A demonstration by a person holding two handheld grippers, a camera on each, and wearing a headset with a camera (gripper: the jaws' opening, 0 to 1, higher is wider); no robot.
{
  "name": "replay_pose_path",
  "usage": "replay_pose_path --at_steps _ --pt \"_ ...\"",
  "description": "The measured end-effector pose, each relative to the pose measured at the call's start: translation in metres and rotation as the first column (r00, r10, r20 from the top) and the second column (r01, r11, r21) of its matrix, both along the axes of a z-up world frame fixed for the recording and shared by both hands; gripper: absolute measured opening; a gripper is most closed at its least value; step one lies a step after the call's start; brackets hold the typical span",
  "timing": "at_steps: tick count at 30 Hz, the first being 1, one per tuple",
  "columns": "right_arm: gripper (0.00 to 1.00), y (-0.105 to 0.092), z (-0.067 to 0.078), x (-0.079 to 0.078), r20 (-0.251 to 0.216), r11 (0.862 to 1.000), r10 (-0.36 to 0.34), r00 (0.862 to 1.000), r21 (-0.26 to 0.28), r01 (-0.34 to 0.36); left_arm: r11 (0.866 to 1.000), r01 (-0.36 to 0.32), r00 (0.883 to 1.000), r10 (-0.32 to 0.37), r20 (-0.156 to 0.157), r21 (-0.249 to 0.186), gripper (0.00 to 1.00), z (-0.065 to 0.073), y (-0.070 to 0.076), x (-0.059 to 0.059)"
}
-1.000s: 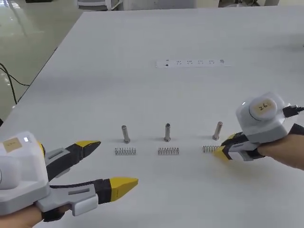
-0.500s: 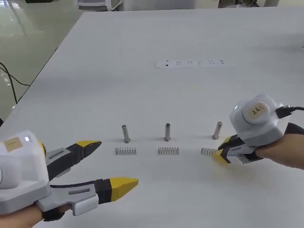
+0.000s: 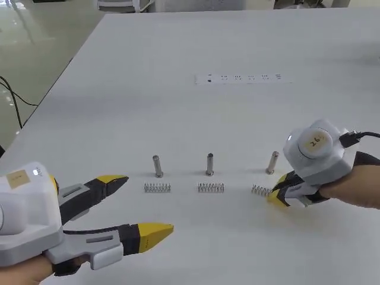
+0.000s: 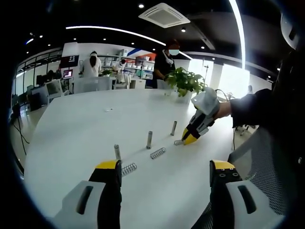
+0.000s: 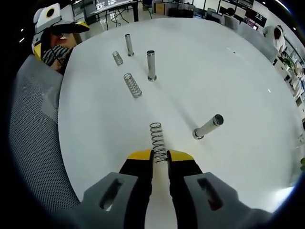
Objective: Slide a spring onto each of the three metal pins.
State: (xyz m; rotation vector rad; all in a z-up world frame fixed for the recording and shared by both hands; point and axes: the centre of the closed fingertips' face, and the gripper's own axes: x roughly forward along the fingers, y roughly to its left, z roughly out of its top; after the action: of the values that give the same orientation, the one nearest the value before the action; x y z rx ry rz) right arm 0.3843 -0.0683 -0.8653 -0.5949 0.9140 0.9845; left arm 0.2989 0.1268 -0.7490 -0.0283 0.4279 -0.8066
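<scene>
The spring (image 5: 157, 136) beside the right pin (image 5: 208, 126) was pinched by one end, seemingly, in the right tongs (image 5: 160, 156), its bore left free; the left tongs (image 4: 166, 168) were spread wide.

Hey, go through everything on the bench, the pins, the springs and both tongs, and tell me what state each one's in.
Left pin: upright, bare.
Middle pin: upright, bare.
Right pin: upright, bare.
Left spring: lying flat, loose.
Middle spring: lying flat, loose.
Right spring: gripped at one end, not on a pin.
Right tongs: shut, pinching that spring.
Left tongs: open, empty.
</scene>
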Motion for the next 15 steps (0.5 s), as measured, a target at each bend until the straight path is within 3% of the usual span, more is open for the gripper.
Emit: replay_pose_path --at_steps 8,15 --pt "0.12 0.001 0.004 -0.003 -0.012 1.000 -0.013 1.000 0.014 0.013 0.999 0.031 1.000 -0.031 0.004 0.010 0.73 0.002 -0.005 -0.001" --pt "0.12 0.004 0.015 -0.010 -0.021 1.000 -0.006 1.000 0.030 0.007 0.994 0.103 0.995 -0.103 0.004 0.026 0.72 0.003 -0.018 -0.004"
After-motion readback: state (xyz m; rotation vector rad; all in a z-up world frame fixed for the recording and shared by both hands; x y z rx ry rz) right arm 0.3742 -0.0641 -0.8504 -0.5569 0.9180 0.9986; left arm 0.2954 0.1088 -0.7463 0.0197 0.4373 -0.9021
